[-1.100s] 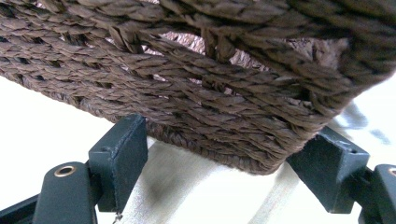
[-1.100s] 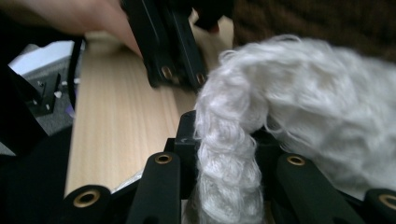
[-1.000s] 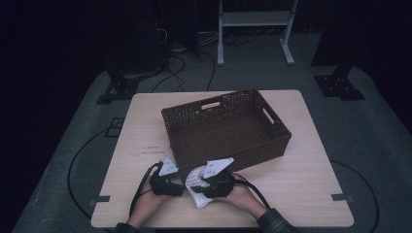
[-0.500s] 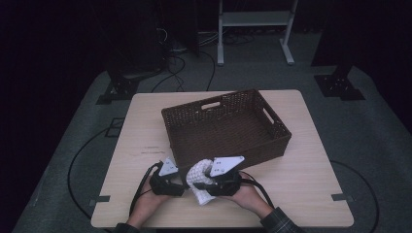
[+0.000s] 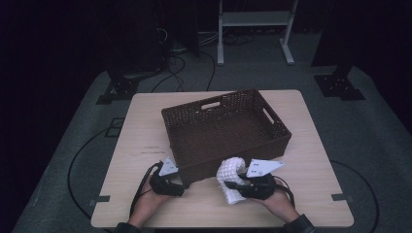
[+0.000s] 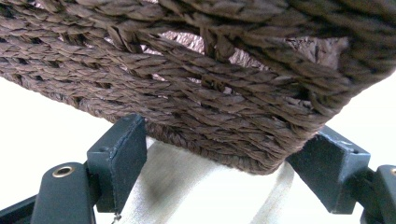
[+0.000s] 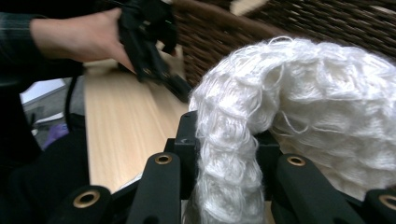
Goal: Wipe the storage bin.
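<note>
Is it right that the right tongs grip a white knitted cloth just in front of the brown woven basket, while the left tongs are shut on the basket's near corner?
Not quite: the left tongs are open. In the left gripper view their jaws stand wide apart on either side of the basket corner. The rest holds: the right tongs grip the white knitted cloth in front of the basket.

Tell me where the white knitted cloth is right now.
In the high view, the white knitted cloth hangs from the right tongs, above the table's near edge, just in front of the wicker basket.
</note>
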A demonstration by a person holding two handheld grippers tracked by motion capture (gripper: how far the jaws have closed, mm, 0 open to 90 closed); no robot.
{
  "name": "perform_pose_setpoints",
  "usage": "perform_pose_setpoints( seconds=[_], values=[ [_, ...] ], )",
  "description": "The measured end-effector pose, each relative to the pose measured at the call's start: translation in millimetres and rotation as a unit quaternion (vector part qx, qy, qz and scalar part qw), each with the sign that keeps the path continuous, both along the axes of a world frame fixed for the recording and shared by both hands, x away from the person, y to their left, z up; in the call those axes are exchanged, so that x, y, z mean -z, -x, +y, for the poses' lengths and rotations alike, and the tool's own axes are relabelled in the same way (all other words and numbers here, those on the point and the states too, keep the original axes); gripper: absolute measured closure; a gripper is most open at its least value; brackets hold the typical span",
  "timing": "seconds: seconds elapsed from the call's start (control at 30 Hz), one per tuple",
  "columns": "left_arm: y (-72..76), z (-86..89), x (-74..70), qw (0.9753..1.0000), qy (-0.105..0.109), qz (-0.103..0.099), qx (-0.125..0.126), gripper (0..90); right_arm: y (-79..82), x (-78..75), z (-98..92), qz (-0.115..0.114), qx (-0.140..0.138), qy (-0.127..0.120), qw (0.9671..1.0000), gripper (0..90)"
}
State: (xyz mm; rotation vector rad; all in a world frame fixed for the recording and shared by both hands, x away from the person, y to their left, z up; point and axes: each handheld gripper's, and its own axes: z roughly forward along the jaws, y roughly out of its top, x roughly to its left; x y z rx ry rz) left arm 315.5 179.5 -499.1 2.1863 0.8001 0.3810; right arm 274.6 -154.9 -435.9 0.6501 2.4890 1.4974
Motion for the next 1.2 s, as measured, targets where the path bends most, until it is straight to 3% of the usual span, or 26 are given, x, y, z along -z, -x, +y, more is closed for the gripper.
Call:
perform_pose_setpoints(
  seconds=[0.27, 0.47, 0.63, 0.73, 0.83, 0.97, 1.13, 1.2],
  values=[
    [-0.2, -0.2, 0.1, 1.0, 0.001, 0.0, -0.002, 20.7, 5.2, 7.0, -50.2, -0.003, 0.074, 0.02, 0.997, 70.2],
    [0.4, 1.3, -1.0, 1.0, -0.001, 0.001, 0.002, 23.1, 8.1, 12.8, -85.5, -0.011, 0.131, 0.04, 0.9906, 70.1],
    [8.3, 9.3, -7.3, 0.9999, -0.003, 0.0, 0.01, 27.7, 11.1, 18.4, -108.2, -0.003, 0.163, 0.04, 0.9858, 70.1],
    [16.8, 18.4, -12.6, 0.9999, -0.003, -0.009, 0.009, 33.6, 13.6, 21.1, -118.3, 0.002, 0.178, 0.04, 0.9832, 70.1],
    [25.2, 28.1, -18.1, 0.9998, 0.009, -0.01, 0.014, 44.8, 15.3, 23.1, -127.2, 0.004, 0.188, 0.042, 0.9813, 70.1],
    [35.1, 41.6, -28.6, 0.9993, 0.029, -0.014, 0.019, 67.7, 17.8, 25.0, -135.7, 0.01, 0.199, 0.038, 0.9791, 70.1],
    [30.2, 53.8, -46.9, 0.9978, 0.062, -0.023, 0.008, 89.1, 21.2, 25.4, -141.5, 0.012, 0.207, 0.037, 0.9776, 70.1],
    [28.0, 54.8, -50.6, 0.9975, 0.067, -0.023, 0.004, 90.0, 20.3, 24.9, -142.1, 0.011, 0.207, 0.037, 0.9775, 70.1]
  ],
)
